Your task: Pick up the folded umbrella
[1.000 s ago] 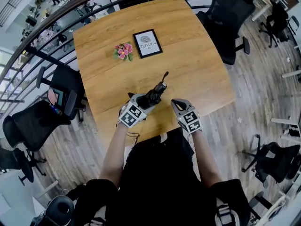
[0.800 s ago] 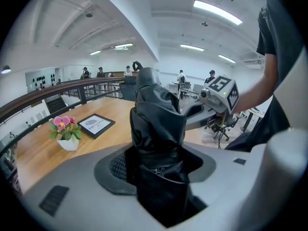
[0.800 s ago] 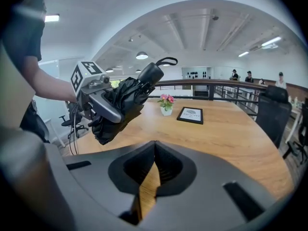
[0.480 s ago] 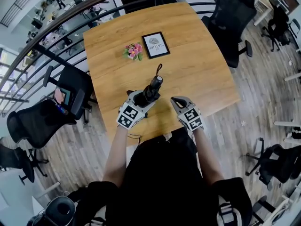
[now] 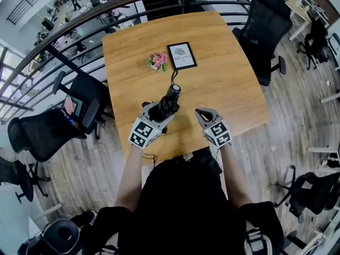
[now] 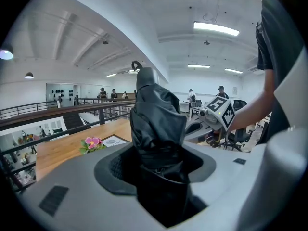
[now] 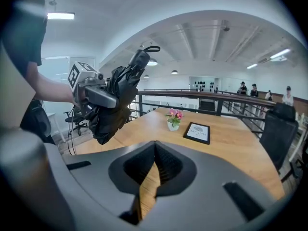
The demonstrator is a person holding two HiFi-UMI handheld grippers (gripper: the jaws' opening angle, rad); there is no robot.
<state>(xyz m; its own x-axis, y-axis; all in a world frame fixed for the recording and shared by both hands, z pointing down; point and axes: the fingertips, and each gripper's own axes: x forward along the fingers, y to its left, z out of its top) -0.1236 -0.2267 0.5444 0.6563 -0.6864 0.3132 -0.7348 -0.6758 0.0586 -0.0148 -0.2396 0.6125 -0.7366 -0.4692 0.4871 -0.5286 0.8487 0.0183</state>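
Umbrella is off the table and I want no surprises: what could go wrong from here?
The left gripper holds the umbrella by soft folded fabric near one end, most of it sticking out past the jaws: it may slip or tip. Its strap loop pokes out toward the flowers and picture frame: a forward swing might catch them.

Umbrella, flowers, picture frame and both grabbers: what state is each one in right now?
umbrella: folded, held up off the table, strap end tilted upward.
left gripper: shut on the umbrella.
right gripper: shut, empty, apart from the umbrella.
flowers: upright on the table, untouched.
picture frame: on the table right beside the flowers, untouched.
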